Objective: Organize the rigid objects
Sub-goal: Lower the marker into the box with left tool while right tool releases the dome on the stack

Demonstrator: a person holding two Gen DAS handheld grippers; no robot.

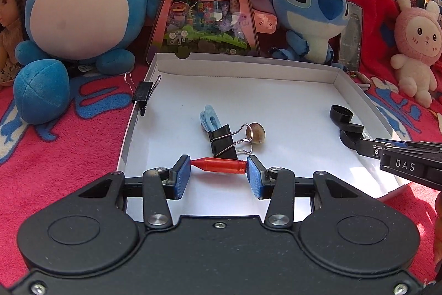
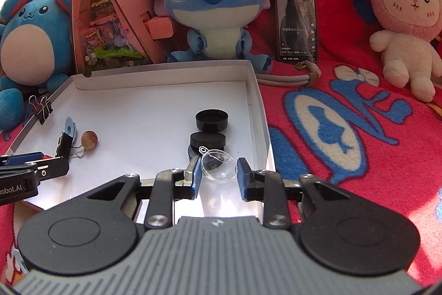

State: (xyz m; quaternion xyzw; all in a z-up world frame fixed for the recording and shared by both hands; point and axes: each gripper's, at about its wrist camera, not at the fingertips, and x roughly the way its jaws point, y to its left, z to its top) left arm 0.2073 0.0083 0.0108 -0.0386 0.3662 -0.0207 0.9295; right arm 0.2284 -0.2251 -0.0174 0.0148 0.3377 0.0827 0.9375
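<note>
We hold a smooth red plastic tube (image 1: 219,166), tapered at one end, pinched lengthwise between the left gripper (image 1: 218,175)'s ribbed blue pads, low over the near part of the white cardboard tray (image 1: 248,68). Our right gripper (image 2: 217,176) clamps a clear, glossy half-dome (image 2: 219,166) above the tray's right side, just in front of stacked black round caps (image 2: 207,140). A black binder clip (image 1: 223,140), a pale blue clip (image 1: 210,119) and a round brown bead (image 1: 257,132) sit mid-tray. Bare floor lies toward the low far wall.
</note>
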